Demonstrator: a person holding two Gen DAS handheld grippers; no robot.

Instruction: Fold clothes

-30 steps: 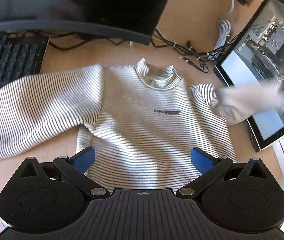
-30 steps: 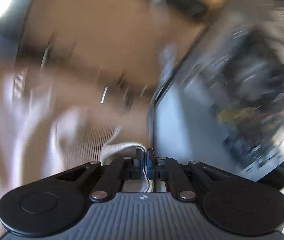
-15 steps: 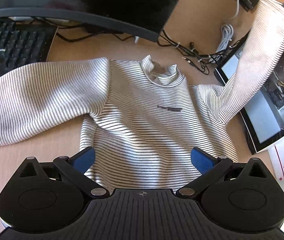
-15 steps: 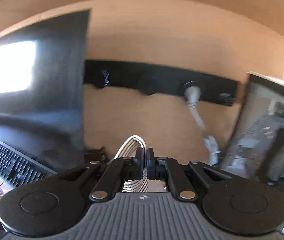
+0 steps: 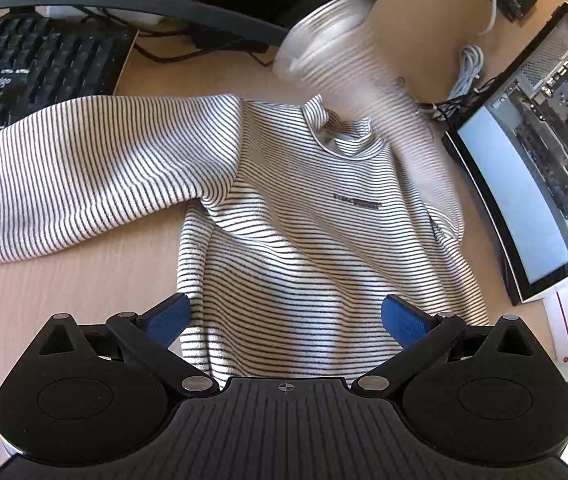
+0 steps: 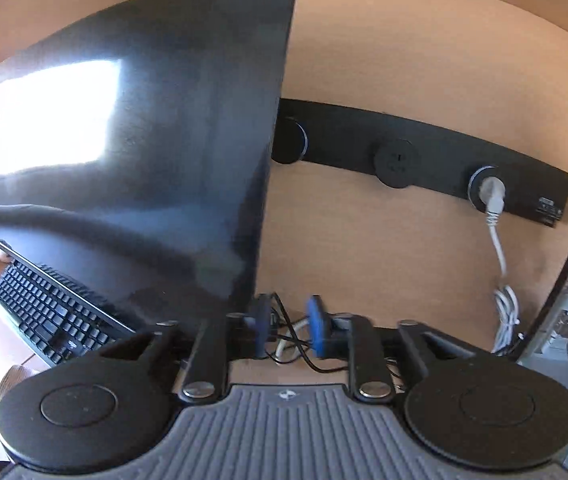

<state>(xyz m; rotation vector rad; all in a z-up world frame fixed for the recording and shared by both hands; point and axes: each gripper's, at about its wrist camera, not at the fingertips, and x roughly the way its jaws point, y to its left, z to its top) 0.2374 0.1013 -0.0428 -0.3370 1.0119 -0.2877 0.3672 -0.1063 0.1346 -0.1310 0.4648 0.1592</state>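
A white, black-striped knit sweater (image 5: 304,232) lies collar-away just beyond the wide-open, empty left gripper (image 5: 284,320), while the right gripper (image 6: 286,330), its jaws just parted and empty, faces away.

Sweater spread on a desk among office gear

The striped knit sweater (image 5: 284,248) lies flat on the pale wooden desk (image 5: 63,280), one sleeve stretched left, in front of the black keyboard (image 5: 35,68). The dark curved monitor (image 6: 143,160) stands behind; a glass-sided computer case (image 5: 532,168) sits right, white coiled cable (image 5: 470,68) behind it.
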